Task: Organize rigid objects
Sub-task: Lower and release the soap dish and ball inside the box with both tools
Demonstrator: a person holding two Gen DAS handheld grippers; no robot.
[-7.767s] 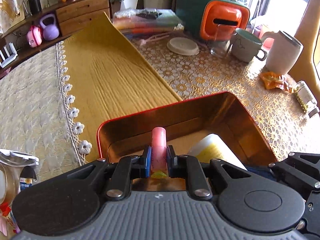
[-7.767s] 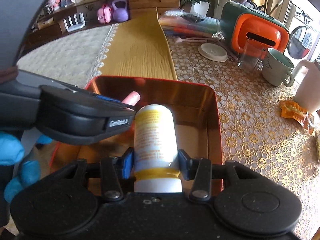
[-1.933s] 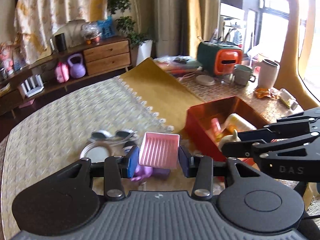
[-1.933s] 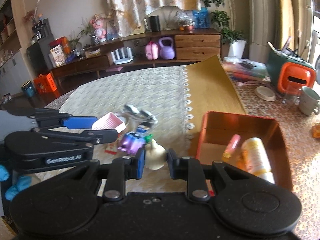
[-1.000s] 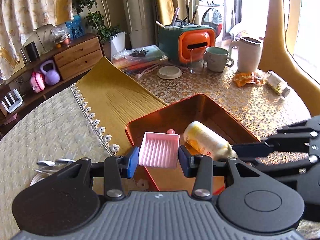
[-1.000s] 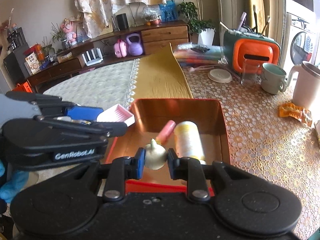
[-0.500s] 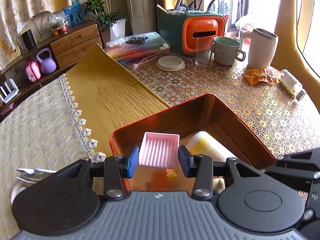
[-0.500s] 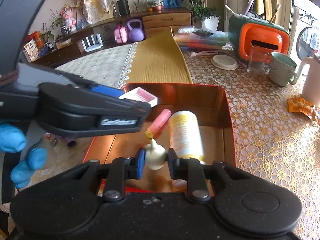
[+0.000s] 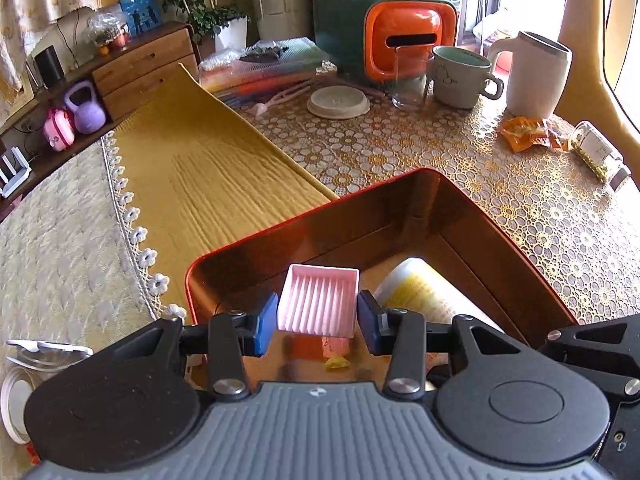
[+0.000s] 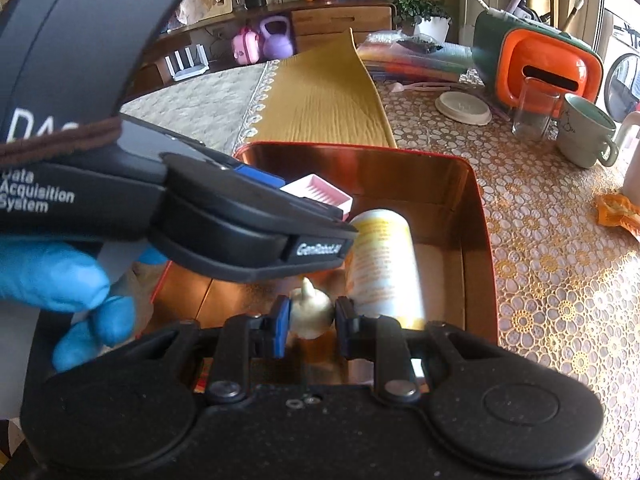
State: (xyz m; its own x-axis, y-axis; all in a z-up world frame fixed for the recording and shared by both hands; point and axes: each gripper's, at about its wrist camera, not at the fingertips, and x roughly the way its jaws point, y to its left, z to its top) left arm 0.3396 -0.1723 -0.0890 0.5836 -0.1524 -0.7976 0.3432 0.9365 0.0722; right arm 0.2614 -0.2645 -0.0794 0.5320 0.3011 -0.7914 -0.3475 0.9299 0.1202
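Copper-lined metal tin with a red rim sits on the bench, half on the gold lace-patterned cover and just beside the mustard-yellow runner. I see both of my tools poised over it. My left hand-held gripper is clamped on a small pink ribbed plastic tray, its blue pads pressing the tray's two sides; the tray is held above the near left part of the tin. From the right wrist view the same tray pokes out past the left tool's black body, over the tin's left wall, and a blue-gloved hand grips that tool.

My right hand-held gripper is closed narrowly on a small cream garlic-shaped bulb, stem tip pointing away from me, hanging over the tin's near end. Just beside it, lying on its side on the tin floor, is a white and yellow plastic bottle. Under the pink tray I can make out something pink with a yellow bit on the floor, but not what it is.

Farther back on the bench stand an orange and green appliance, a clear glass, a pale mug and a white jug.
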